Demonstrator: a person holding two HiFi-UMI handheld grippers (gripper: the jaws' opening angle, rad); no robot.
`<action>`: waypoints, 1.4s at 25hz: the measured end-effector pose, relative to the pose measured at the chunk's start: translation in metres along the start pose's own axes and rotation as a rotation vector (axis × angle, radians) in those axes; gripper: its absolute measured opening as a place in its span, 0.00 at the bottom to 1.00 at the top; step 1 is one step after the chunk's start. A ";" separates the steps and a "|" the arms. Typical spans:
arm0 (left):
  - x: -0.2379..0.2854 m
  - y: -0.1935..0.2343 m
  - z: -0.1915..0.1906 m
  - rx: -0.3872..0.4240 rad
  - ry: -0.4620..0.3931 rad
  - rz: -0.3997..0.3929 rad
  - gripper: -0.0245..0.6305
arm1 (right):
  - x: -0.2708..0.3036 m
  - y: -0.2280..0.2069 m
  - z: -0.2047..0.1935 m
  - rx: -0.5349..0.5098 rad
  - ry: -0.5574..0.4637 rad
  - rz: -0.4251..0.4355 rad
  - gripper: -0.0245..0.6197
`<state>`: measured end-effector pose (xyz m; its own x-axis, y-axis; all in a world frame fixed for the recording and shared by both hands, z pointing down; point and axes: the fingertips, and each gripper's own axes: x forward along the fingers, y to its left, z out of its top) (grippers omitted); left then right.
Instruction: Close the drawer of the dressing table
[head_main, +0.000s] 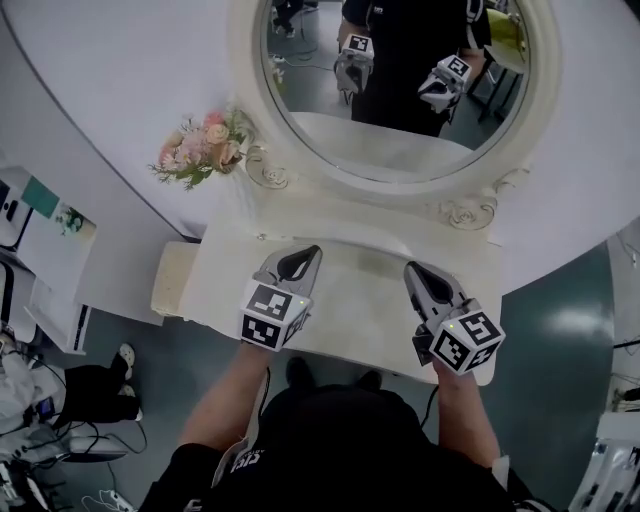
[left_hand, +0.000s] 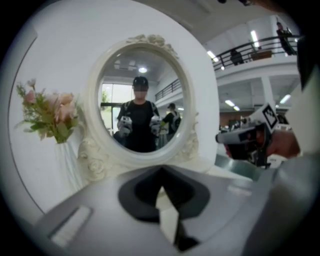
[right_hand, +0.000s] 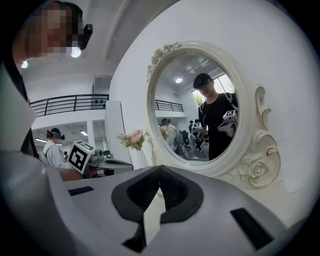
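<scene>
The grey left gripper (head_main: 312, 252) and right gripper (head_main: 412, 270) hover over the cream dressing-table tabletop (head_main: 360, 310), fingers together and empty, facing the far oval white-framed mirror (head_main: 400, 140).

From above and in front of the oval mirror (head_main: 400, 100), the head camera looks steeply down onto the bench (head_main: 350, 330). The cameras on the left gripper (head_main: 300, 262) and right gripper (head_main: 422, 275) sit close before the mirror, facing it nearly level. All three views share the mirror.
</scene>
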<state>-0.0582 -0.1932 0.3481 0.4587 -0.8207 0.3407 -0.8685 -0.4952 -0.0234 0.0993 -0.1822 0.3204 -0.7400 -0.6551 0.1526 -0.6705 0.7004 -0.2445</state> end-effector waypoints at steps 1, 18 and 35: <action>-0.001 -0.001 0.005 -0.008 -0.007 -0.015 0.05 | -0.003 -0.002 0.003 -0.011 -0.005 -0.003 0.03; -0.017 0.002 0.045 -0.038 -0.138 0.028 0.05 | -0.011 0.004 0.044 -0.107 -0.106 -0.010 0.03; -0.013 0.014 0.054 -0.060 -0.151 0.041 0.05 | -0.004 0.005 0.049 -0.126 -0.117 -0.026 0.03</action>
<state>-0.0659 -0.2047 0.2925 0.4419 -0.8755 0.1955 -0.8946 -0.4463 0.0235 0.1015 -0.1902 0.2721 -0.7157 -0.6971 0.0427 -0.6964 0.7077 -0.1191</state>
